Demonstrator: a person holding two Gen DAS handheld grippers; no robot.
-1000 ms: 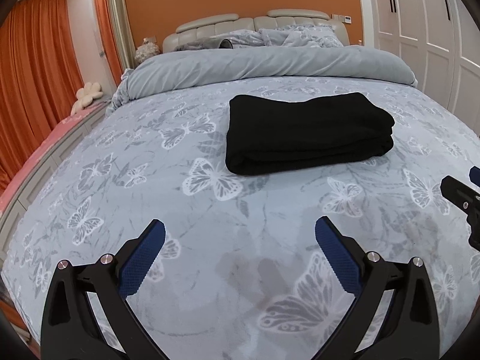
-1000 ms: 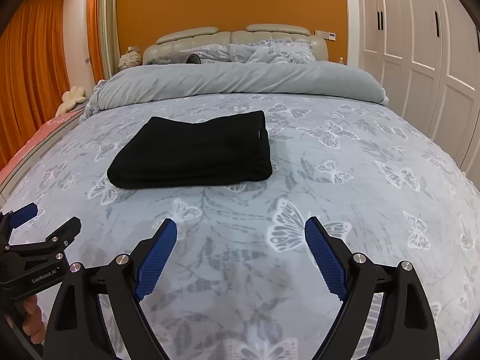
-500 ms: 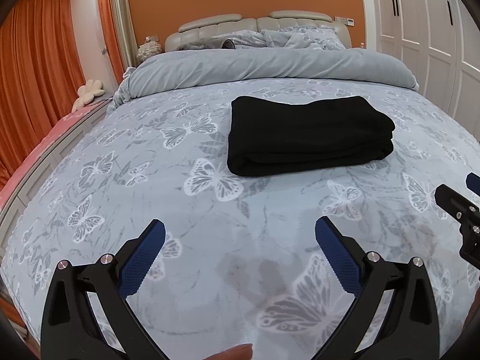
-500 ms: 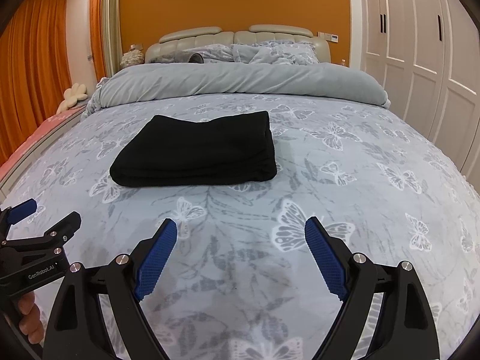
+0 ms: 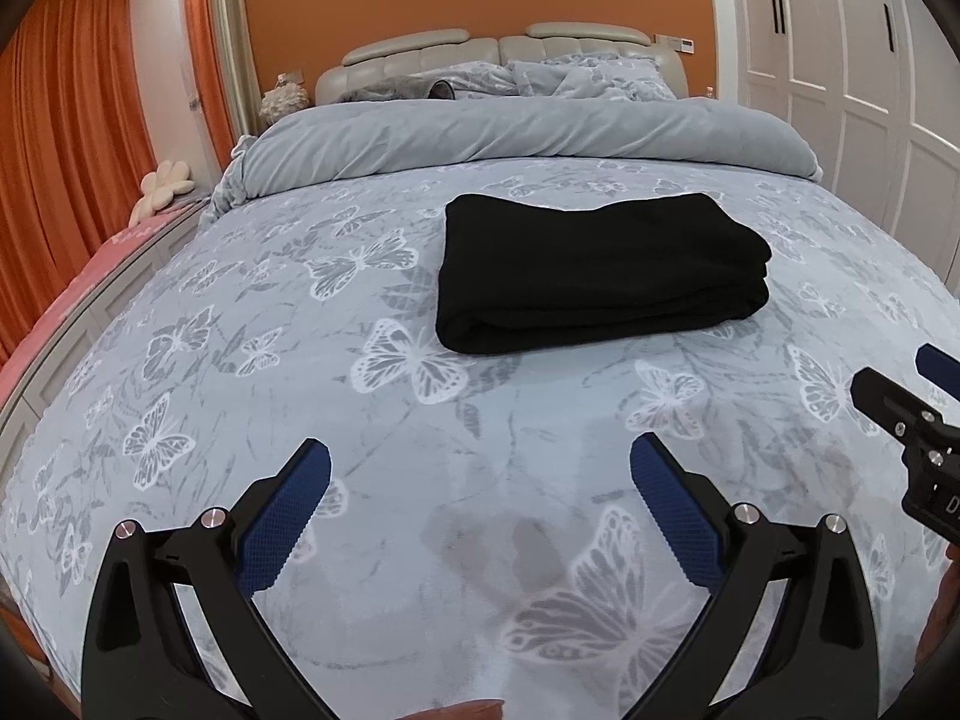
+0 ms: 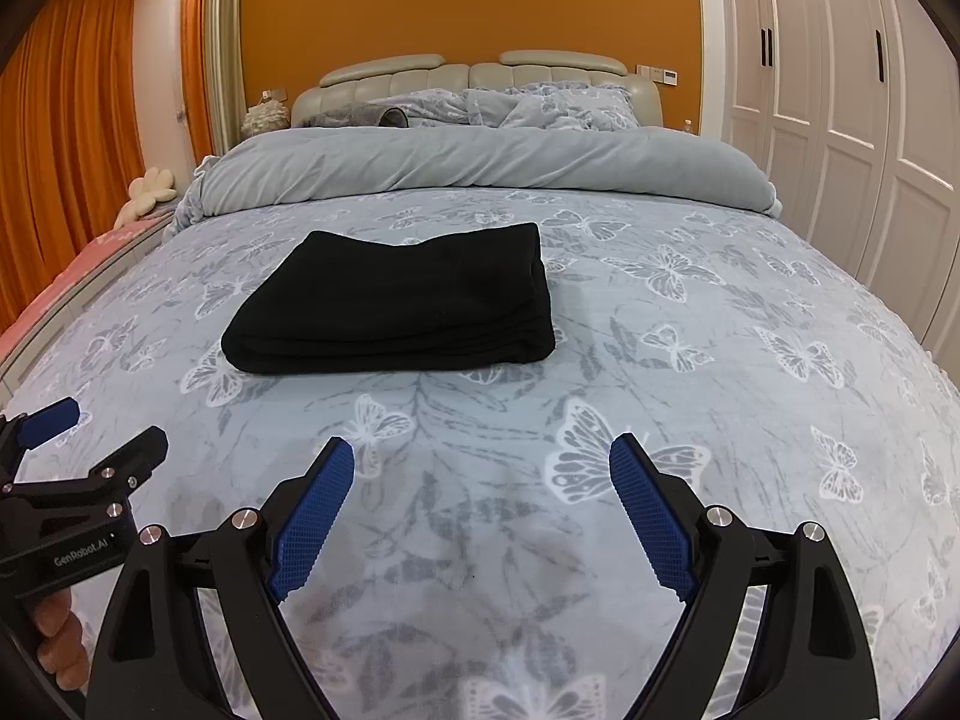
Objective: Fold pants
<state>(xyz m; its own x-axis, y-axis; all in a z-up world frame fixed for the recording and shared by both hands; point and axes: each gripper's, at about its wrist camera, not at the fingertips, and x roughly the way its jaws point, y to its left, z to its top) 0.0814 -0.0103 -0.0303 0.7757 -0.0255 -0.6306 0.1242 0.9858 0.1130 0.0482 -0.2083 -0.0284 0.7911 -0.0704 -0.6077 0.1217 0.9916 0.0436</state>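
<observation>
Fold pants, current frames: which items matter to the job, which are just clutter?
Job:
black pants, folded in a stack on the bed cover
left gripper, open, empty
right gripper, open, empty

Lying about:
grey duvet rolled near the headboard
pillows
flower-shaped cushion beside the bed
wardrobe doors
orange curtains

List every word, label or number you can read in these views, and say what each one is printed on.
"GenRobot.AI": white lettering on the black body of the left gripper, seen in the right wrist view.
"D": start of a cut-off white label on the right gripper, at the left wrist view's edge; the rest is out of frame.
No other text is legible.
</observation>
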